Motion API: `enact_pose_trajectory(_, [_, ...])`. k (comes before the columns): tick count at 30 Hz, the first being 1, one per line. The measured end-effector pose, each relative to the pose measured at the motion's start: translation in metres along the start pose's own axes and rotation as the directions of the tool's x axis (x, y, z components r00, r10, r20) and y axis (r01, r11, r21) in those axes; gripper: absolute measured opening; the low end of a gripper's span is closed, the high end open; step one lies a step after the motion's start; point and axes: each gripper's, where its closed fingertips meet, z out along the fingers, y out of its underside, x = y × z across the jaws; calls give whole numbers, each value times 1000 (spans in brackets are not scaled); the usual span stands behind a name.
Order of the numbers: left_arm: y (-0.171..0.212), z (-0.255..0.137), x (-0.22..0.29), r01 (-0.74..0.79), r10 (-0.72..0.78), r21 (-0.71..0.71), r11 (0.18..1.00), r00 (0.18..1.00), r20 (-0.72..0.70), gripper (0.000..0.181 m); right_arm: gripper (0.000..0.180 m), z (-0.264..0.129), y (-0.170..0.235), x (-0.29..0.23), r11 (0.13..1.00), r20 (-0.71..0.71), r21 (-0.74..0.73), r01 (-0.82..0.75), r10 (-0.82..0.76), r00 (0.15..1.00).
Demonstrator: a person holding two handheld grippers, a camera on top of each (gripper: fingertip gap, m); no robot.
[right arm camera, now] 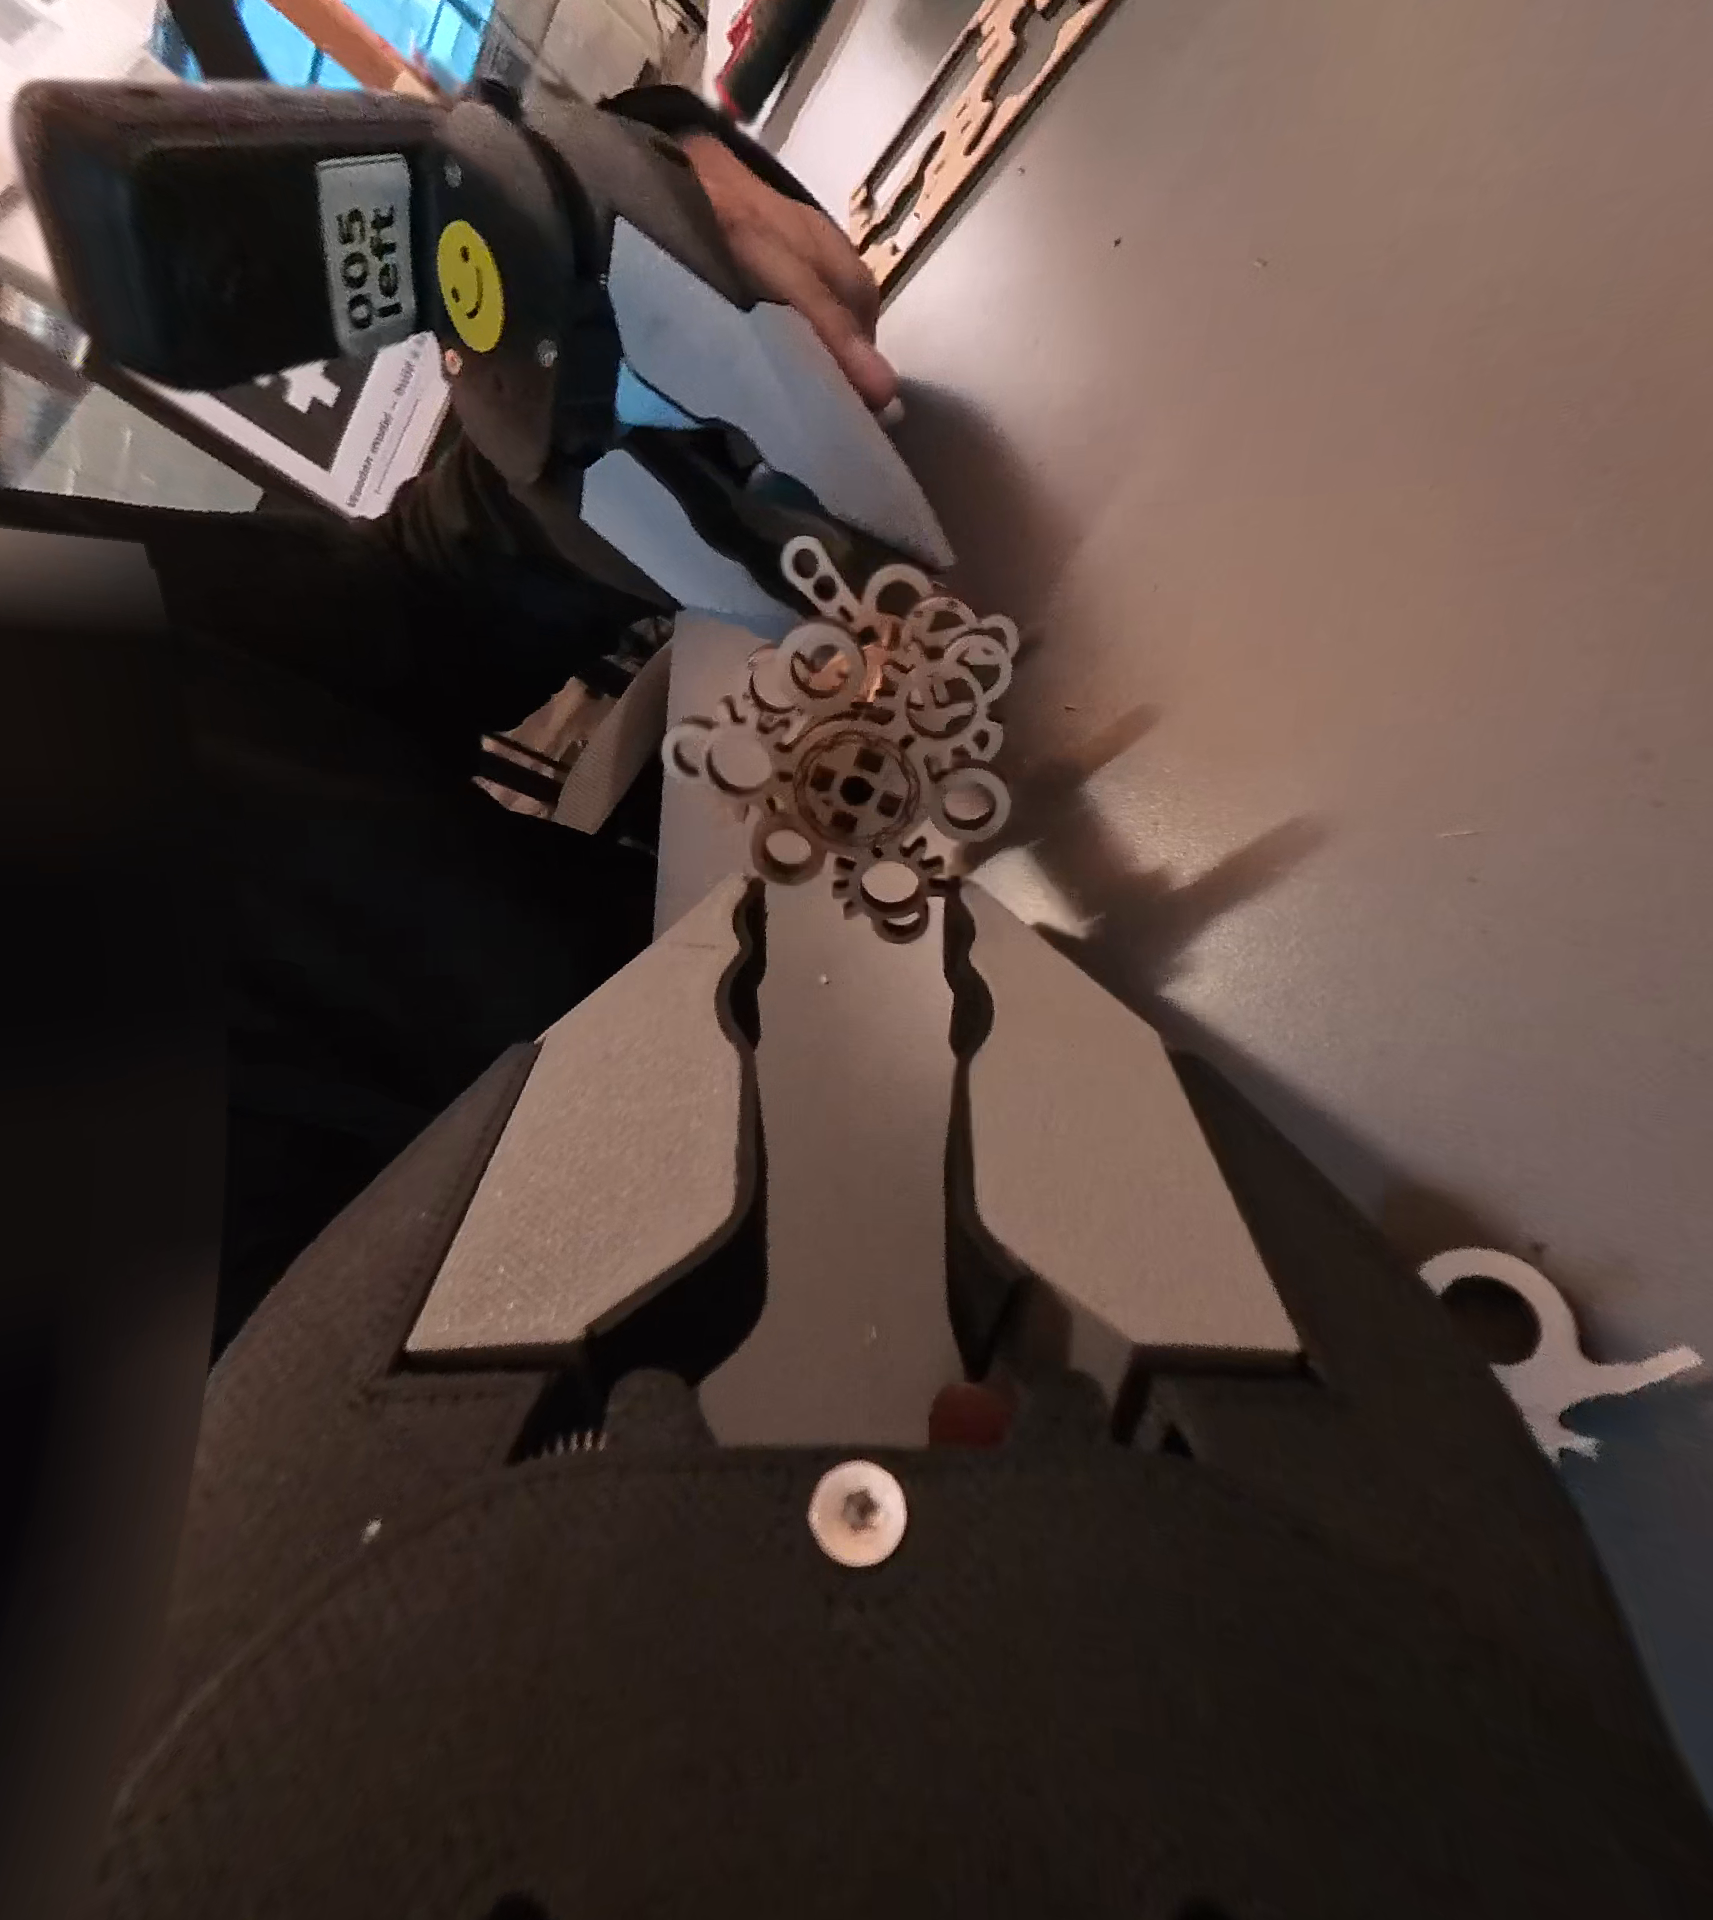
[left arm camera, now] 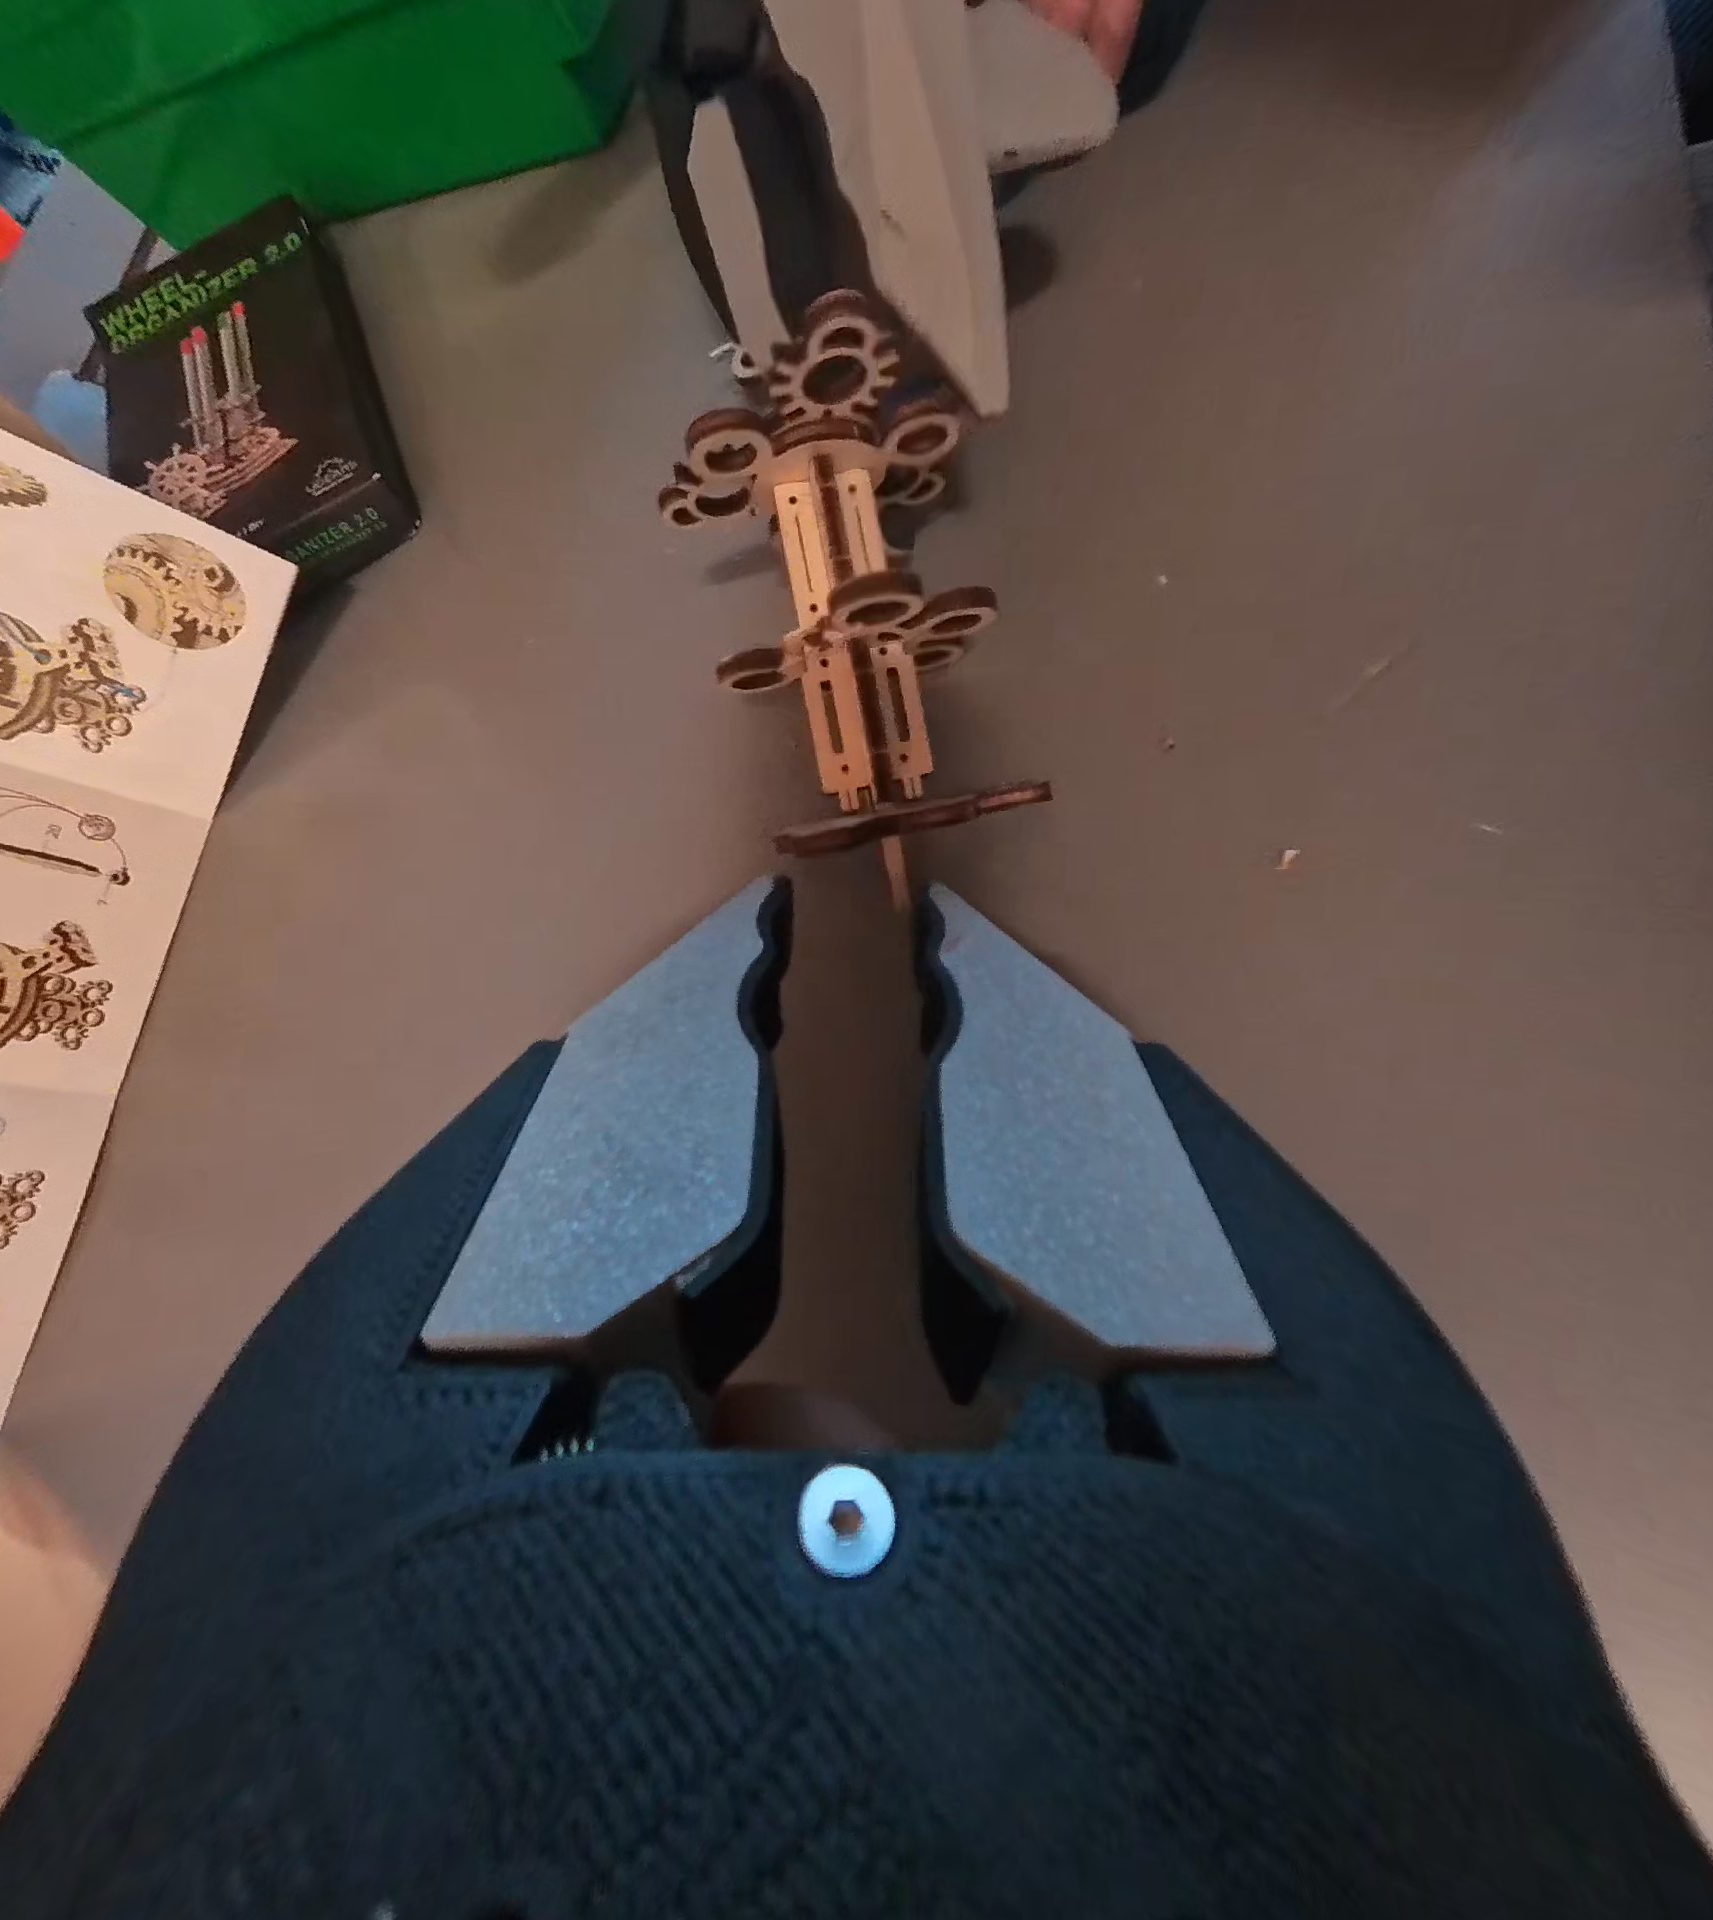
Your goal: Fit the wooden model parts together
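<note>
A wooden model (left arm camera: 836, 582) made of a slotted shaft with gear and ring plates hangs above the grey table (left arm camera: 1403, 1039). In the left wrist view the right gripper (left arm camera: 831, 364) comes in from the top and grips its far gear end. A flat wooden plate (left arm camera: 919, 814) sits near the shaft's near end, and a thin stick (left arm camera: 896, 878) pokes out between my left gripper's (left arm camera: 857, 899) open tips without touching them. In the right wrist view the model (right arm camera: 852, 779) shows end-on, with my right gripper (right arm camera: 857, 899) closed on its near gear. The left gripper (right arm camera: 893, 540) sits behind it.
An instruction sheet (left arm camera: 52, 831), a black box (left arm camera: 249, 395) and a green bag (left arm camera: 312, 83) lie at the left. A loose pale wooden piece (right arm camera: 1527, 1330) lies right of my right gripper. A cut-out wooden sheet (right arm camera: 977, 135) lies far off. A hand (right arm camera: 800, 260) holds the left gripper. My right fingertips sit around 7 cm from my left ones.
</note>
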Motion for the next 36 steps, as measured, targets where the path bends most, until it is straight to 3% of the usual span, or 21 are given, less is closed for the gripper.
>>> enact_pose_trajectory(14, [-1,5,1,-45,46,-15,999,999,12,18,54,-29,-6,9,992,-123,7,123,-122,985])
enact_pose_trajectory(19, [-4,6,3,-54,54,-3,999,999,10,17,63,-18,-4,15,983,-141,-35,179,-182,973])
enact_pose_trajectory(26, [-7,9,7,-67,67,-6,998,998,16,16,52,-5,-10,11,998,-52,-2,62,-62,997])
enact_pose_trajectory(36, [-8,9,5,-80,80,-7,997,996,37,17,51,-3,-8,9,999,-59,2,48,-48,997])
